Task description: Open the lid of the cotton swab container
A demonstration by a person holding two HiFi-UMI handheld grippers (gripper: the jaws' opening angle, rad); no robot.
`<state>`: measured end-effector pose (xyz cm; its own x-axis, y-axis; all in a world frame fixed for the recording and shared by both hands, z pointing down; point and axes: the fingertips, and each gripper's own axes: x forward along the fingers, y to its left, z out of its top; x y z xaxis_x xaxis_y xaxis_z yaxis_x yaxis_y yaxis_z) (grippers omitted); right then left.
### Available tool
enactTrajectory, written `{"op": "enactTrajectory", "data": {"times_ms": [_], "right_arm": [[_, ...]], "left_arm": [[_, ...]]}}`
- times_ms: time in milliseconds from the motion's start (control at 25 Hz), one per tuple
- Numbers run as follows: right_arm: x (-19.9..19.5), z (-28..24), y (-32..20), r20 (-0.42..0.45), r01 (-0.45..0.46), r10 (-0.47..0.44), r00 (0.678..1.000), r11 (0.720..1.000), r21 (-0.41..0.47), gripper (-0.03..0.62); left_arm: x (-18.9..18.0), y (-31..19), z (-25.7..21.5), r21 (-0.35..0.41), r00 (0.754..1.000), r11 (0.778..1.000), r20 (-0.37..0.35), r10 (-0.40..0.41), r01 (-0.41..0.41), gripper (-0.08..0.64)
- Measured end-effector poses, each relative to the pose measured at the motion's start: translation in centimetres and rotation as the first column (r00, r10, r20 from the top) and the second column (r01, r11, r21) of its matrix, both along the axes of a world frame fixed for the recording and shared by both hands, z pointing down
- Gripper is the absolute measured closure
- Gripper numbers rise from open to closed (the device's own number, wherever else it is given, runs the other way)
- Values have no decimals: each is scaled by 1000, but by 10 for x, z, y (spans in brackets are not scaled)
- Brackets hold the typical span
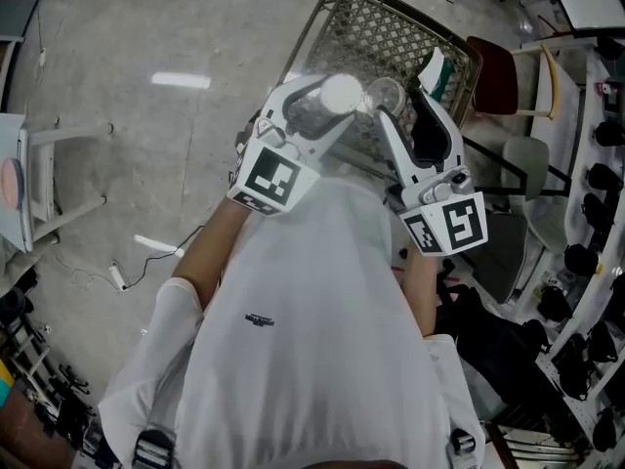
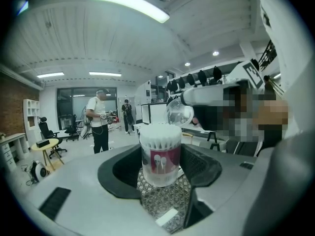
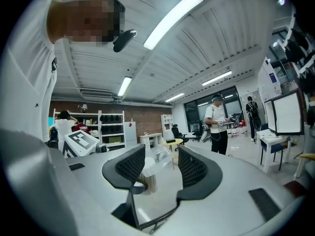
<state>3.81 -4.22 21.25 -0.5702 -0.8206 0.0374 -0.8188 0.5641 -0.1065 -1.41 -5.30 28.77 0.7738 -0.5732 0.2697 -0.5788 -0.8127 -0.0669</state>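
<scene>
Left gripper (image 2: 162, 156) clamps the cotton swab container (image 2: 159, 162); right gripper (image 3: 161, 154), jaws apart, surrounds its lid (image 3: 157, 158).

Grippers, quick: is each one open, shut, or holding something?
Left gripper: closed on the cotton swab container.
Right gripper: open; the container's clear lid stands between its jaws, not clamped.
</scene>
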Motion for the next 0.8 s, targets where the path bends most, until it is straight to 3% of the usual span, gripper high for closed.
{"op": "enactTrajectory", "data": {"times_ms": [360,800], "right_arm": [[18,22,-5,-36,-95,94,995,995,-40,396],[20,30,-7,-50,-123,120,992,990,-63,396]], "left_arm": [[0,-5,-1,0,1000,1000,-12,-14,14,325],[1,-7,3,-11,1000,1000,9,-22,22,325]]}}
